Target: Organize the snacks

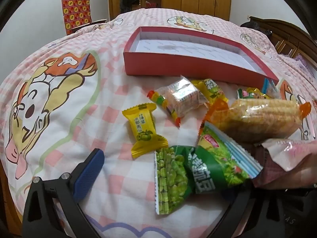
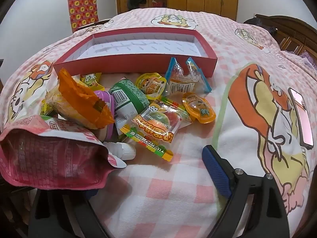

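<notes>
A pile of snack packets lies on the bed in front of an empty red box (image 1: 178,63) (image 2: 138,59). In the left wrist view my left gripper (image 1: 168,170) is open, its blue left finger (image 1: 89,174) on the sheet; a green pea packet (image 1: 198,172) lies between the fingers and hides the right one. A yellow candy (image 1: 143,129) and a corn-roll pack (image 1: 261,119) lie just beyond. In the right wrist view my right gripper (image 2: 154,170) is open, right finger (image 2: 216,172) visible; a pink pouch (image 2: 49,158) covers the left finger.
The bed has a pink checked cartoon sheet (image 2: 158,198). A burger gummy pack (image 2: 158,127), jelly cups (image 2: 202,109), a green-labelled cup (image 2: 126,97) and a blue packet (image 2: 184,79) lie near the box. A phone (image 2: 303,117) lies at right. Wardrobes stand behind.
</notes>
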The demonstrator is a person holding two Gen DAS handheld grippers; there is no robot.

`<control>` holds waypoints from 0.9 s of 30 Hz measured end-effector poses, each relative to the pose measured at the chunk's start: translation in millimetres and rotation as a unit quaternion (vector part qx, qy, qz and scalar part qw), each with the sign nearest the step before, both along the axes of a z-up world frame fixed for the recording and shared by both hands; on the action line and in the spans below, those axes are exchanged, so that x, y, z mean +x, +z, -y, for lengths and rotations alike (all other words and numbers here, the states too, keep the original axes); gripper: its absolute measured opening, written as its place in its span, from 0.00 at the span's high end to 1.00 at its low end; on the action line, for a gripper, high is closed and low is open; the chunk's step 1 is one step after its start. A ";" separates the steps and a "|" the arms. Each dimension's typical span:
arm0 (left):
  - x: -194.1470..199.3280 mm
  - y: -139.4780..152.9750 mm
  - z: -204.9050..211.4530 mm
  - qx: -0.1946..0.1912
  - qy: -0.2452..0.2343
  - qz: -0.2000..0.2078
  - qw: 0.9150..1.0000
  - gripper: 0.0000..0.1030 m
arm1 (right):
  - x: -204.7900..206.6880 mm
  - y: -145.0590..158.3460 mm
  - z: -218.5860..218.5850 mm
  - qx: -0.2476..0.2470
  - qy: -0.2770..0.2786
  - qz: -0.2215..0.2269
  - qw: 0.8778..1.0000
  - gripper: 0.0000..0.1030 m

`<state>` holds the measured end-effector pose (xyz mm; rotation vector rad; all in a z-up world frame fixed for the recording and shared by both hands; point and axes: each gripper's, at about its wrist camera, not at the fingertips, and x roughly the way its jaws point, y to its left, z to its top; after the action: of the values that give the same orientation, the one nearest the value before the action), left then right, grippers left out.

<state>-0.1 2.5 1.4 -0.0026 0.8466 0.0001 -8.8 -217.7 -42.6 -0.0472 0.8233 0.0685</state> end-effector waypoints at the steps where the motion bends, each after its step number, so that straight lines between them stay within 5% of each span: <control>1: -0.5 -0.3 0.3 0.000 0.000 0.001 1.000 0.00 | 0.0 -0.3 0.1 0.000 0.000 0.000 1.000 0.10; 27: -1.6 -1.7 1.2 0.000 0.001 0.003 1.000 0.00 | 0.2 -1.9 0.8 0.001 0.000 0.001 1.000 0.10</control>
<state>-1.7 1.3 -0.3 -0.0029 0.8407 0.0015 -8.6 -218.5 -44.5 -0.0453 0.8203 0.0702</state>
